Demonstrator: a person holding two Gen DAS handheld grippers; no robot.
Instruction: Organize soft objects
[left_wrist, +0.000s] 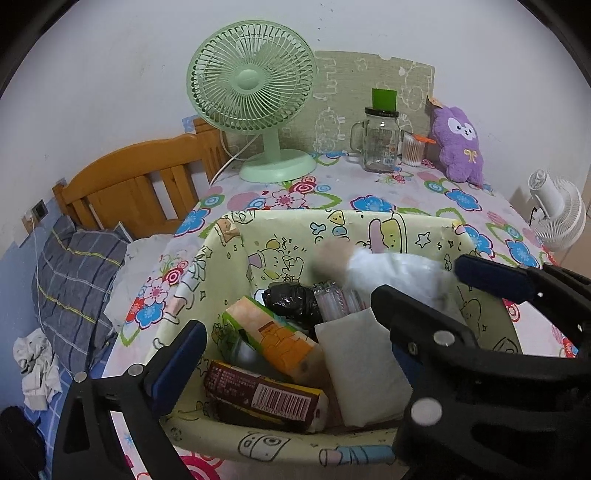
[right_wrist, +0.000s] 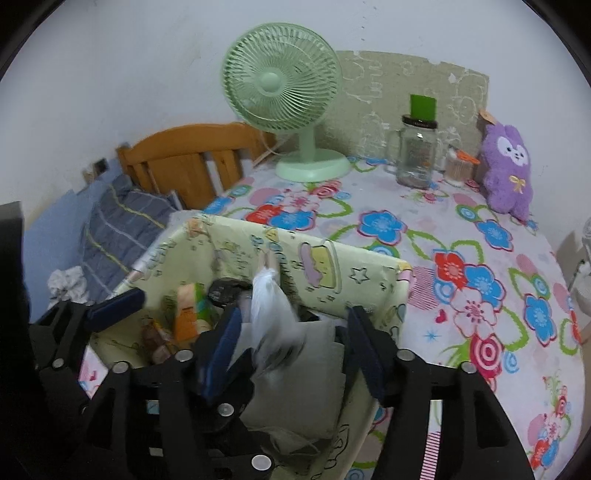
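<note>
Item: 1 pale yellow cartoon-print box (left_wrist: 280, 236), open-topped, on a flower-print tablecloth (right_wrist: 461, 236).

Left gripper (left_wrist: 288, 325): angled down over the box, jaws spread wide, nothing between them.

Right gripper (right_wrist: 291, 347): angled down into the box's right side, jaws parted and released; a white soft bundle (right_wrist: 271, 302) sits blurred between them (no pad presses on it). In the left wrist view the same bundle (left_wrist: 384, 269) is a pale smear just beyond the right gripper's finger (left_wrist: 417, 317).

Contents of the box, left wrist view only:
- 1 orange-and-green tissue pack (left_wrist: 273, 336)
- 1 dark red packet with a barcode (left_wrist: 266, 398)
- 1 black plastic bag (left_wrist: 291, 299)
- 1 white folded cloth (left_wrist: 362, 365)

Both views: 1 green desk fan (left_wrist: 255, 96), 1 glass mug jar (left_wrist: 380, 144), 1 tub of cotton swabs (left_wrist: 413, 147), 1 purple plush toy (right_wrist: 509, 170), 1 wooden headboard (left_wrist: 140, 177), 1 striped pillow (left_wrist: 74, 280).

Left wrist view alone: 1 white fan (left_wrist: 557, 214) at the right edge, seen whole.
</note>
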